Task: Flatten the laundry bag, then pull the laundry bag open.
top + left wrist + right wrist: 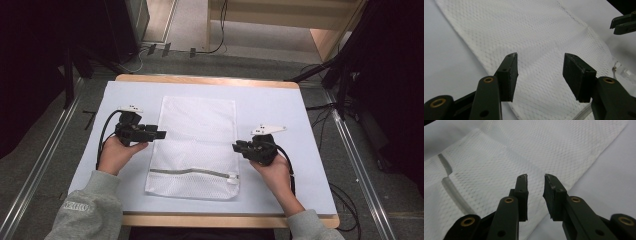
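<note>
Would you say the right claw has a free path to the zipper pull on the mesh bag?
Probably yes: the right claw sits open beside the mesh bag, with bare table and nothing between it and the zipper pull.

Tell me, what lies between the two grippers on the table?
In the high view, the white mesh bag lies flat between the left gripper and right gripper.

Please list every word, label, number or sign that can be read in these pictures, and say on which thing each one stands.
No text can be read.
Left sleeve: a small pale print near the cuff, too blurred to read.
White mesh bag: no label or print visible.
Table: no marking visible.
</note>
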`<state>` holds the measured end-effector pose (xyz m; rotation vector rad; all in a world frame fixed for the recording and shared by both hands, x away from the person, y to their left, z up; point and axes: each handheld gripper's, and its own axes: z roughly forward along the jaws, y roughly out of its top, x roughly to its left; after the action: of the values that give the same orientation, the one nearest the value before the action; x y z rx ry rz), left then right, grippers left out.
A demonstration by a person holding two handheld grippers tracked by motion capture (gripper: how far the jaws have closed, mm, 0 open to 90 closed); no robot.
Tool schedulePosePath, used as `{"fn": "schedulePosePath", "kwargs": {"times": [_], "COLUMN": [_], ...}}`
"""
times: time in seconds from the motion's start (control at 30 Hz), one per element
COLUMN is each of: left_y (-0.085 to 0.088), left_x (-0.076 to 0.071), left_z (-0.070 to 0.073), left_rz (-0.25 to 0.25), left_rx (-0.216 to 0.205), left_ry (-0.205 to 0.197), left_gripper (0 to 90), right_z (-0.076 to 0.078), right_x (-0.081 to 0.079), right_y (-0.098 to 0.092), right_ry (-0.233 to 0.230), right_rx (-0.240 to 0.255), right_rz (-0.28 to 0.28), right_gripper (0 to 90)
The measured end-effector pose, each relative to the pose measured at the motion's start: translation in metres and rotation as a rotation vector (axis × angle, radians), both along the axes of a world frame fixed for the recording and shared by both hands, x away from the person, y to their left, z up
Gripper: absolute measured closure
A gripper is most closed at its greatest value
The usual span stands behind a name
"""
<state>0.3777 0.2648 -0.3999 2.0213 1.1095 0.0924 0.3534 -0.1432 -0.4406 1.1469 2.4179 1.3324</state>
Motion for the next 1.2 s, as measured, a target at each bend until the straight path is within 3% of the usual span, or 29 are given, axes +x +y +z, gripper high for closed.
{"fn": "schedulePosePath", "kwargs": {"times": [0.27,0.57,0.77,1.2], "left_y": [-0.012,-0.028,-0.041,-0.053], "left_x": [-0.010,-0.017,-0.019,-0.016], "left_z": [-0.002,-0.005,-0.006,-0.006], "left_rz": [-0.039,-0.081,-0.115,-0.150], "left_rx": [-0.002,-0.001,0.006,0.007], "left_ry": [-0.014,-0.022,-0.033,-0.038], "left_gripper": [43.1,41.2,41.1,41.2], "right_z": [-0.007,-0.014,-0.020,-0.029], "right_x": [-0.021,-0.035,-0.037,-0.047], "right_y": [-0.009,-0.010,-0.008,0.002], "right_ry": [0.042,0.080,0.123,0.199], "right_rx": [-0.037,-0.057,-0.065,-0.058], "right_rz": [0.004,0.013,0.025,0.060], "right_gripper": [75.3,81.2,90.0,90.0]}}
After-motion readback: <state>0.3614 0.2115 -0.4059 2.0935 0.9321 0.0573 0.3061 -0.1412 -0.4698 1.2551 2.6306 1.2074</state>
